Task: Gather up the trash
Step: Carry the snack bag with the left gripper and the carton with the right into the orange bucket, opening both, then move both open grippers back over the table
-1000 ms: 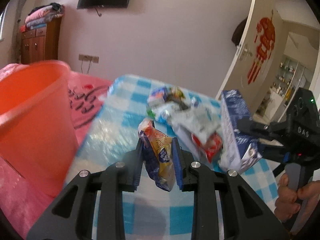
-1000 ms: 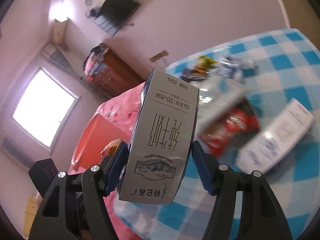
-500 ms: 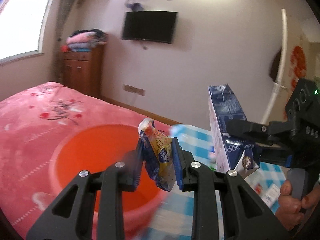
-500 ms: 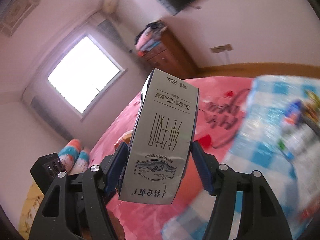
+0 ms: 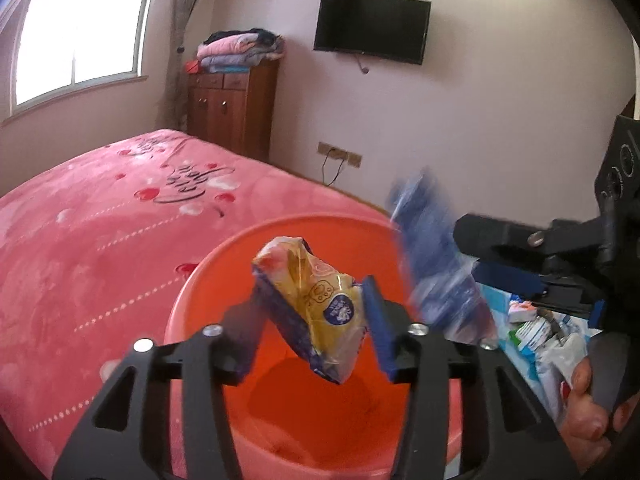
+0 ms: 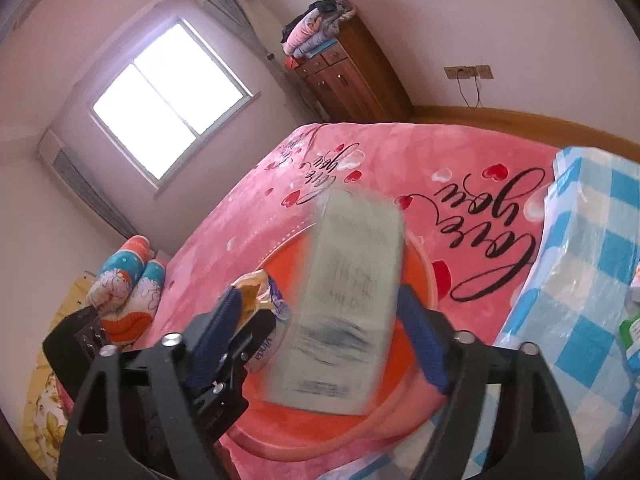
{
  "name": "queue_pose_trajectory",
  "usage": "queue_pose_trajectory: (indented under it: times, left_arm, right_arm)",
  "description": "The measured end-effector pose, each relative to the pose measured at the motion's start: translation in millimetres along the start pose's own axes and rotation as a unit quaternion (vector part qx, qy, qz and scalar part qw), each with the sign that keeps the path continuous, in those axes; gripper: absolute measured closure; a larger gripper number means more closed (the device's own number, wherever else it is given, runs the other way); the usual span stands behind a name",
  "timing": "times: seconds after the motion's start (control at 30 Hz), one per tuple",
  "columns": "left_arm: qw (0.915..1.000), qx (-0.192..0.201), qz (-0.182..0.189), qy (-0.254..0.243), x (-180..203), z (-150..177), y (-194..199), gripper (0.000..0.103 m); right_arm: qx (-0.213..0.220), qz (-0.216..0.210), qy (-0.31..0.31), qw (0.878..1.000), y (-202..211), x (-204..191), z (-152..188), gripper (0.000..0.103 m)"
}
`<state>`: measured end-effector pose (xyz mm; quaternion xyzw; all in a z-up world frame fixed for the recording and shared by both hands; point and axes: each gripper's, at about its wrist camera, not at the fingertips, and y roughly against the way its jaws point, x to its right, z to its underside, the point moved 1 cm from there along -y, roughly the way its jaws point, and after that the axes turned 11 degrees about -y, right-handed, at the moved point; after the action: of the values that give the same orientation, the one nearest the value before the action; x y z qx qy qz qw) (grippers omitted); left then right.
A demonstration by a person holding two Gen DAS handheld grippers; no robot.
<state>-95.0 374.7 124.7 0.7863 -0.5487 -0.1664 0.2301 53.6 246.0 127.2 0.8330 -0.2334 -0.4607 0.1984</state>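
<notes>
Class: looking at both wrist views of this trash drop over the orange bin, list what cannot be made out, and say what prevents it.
- Print on the grey-and-blue milk carton: motion blur, both views.
- Part of the round orange plastic bin: behind the left gripper and yellow snack wrapper.
- Trash on the blue-checked table: cut off by the edges.

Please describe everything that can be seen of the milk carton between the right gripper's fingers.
The milk carton is a tall rectangular paper box, grey-white with dark print on one face and blue on another. It is motion-blurred and tilted between the opening jaws of the right gripper, whose blue pads stand apart from its sides. It hangs over the orange bucket.
</notes>
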Motion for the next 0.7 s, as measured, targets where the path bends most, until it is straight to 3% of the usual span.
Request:
queue_pose_trajectory:
  times: [0.03, 0.13, 0.33, 0.4, 0.7]
  left_arm:
    - [1.0000, -0.002, -0.005, 0.001, -0.5, 1.7, -0.1, 0.040]
    - [0.9999, 0.007, -0.007, -0.010, 4.0, 3.6, 4.6, 0.032]
    - [0.9974, 0.065, -0.007, -0.029, 16.2, 8.2, 27.4, 0.022]
    - [0.9953, 0.092, 0.004, -0.030, 19.6, 8.8, 37.1, 0.021]
    - [0.9870, 0.146, 0.052, -0.043, 55.6, 24.1, 70.3, 0.021]
  right_arm:
    - [0.005, -0.003, -0.003, 1.000, 2.9, 2.7, 1.8, 0.020]
    - [0.025, 0.000, -0.013, 1.000, 15.4, 9.5, 5.3, 0.016]
    - [0.101, 0.015, -0.012, 0.995, 66.3, 26.3, 25.6, 0.013]
    - [0.126, 0.030, -0.005, 0.992, 82.6, 31.6, 37.7, 0.013]
    - [0.232, 0.076, 0.038, 0.969, 140.8, 63.5, 100.8, 0.005]
